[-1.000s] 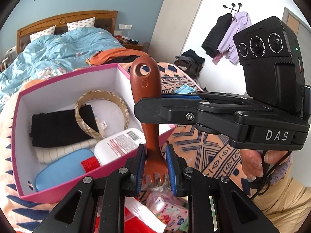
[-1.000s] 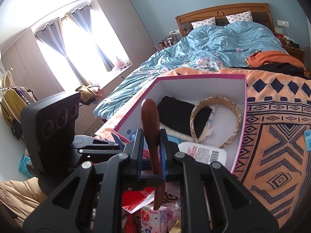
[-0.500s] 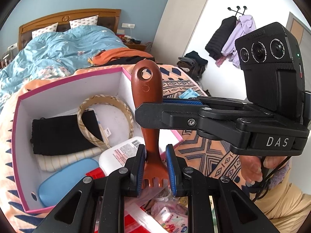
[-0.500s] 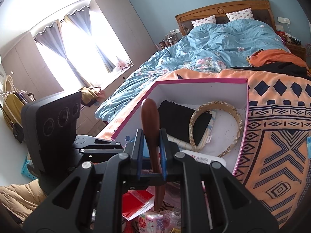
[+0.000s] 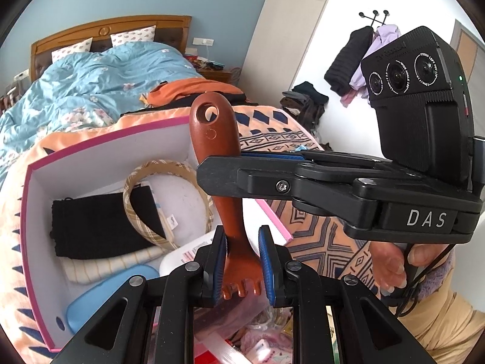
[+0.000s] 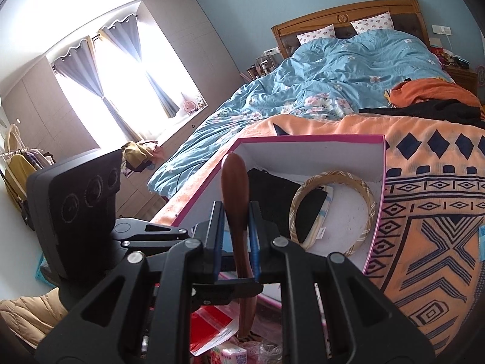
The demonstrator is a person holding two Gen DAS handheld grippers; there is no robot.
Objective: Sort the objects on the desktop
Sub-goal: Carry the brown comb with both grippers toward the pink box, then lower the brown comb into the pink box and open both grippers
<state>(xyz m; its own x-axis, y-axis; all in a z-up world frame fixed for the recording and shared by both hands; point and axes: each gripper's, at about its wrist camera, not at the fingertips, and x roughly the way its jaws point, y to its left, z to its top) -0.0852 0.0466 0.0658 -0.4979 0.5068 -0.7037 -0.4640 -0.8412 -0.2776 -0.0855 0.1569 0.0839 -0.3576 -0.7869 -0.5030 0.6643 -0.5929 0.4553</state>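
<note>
Bedroom with blue walls, a wooden-headboard bed under a blue floral duvet (image 6: 342, 72), and an orange patterned blanket (image 6: 430, 212) in front. On the blanket, a pink-rimmed white box (image 5: 33, 200) holding, left to right, a black folded cloth (image 5: 91, 227), a plaid headband (image 5: 142, 212) and a white bottle (image 5: 178, 257). Just right of the box's middle, above its near edge, a brown wooden spork (image 5: 216, 139), upright, tines down. Left gripper (image 5: 241, 268) clenched on the tine end; right gripper (image 6: 237, 236), reaching in from the right, clenched on the handle.
</note>
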